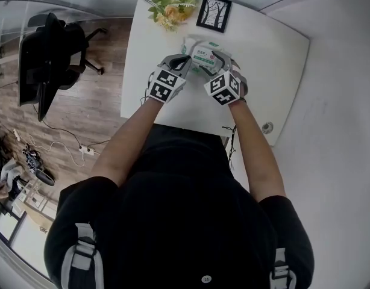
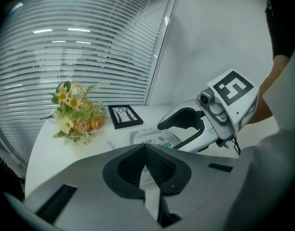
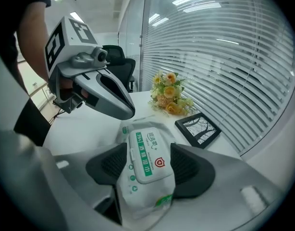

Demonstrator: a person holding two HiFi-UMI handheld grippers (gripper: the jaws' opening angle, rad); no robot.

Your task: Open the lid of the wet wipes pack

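The white soft-film wet wipes pack (image 3: 145,200) with green print sits off the white table (image 1: 275,53), clamped across its short width by the right gripper (image 3: 148,163), whose dark ribbed pads press its sides at 3 and 9 o'clock in the right gripper view; the pack's long axis runs from 6 to 12 o'clock there, away from that camera; the rectangular white plastic lid (image 3: 146,155) with a green label lies flat and closed on top, along the same axis; a small notch on the lid's 9 o'clock edge may be the lifting lip, though I cannot be sure. The left gripper (image 2: 146,170) is the free one and nearer that edge; its tip hangs at about 10 o'clock from the lid, just beside the pack's far corner; its jaws are drawn together, with only a pale sliver between them, and whether they pinch any film I cannot tell. Beyond, at 12 to 1 o'clock, stand a bunch of yellow and orange artificial flowers (image 3: 169,97) and a black-framed tree picture (image 3: 198,129).
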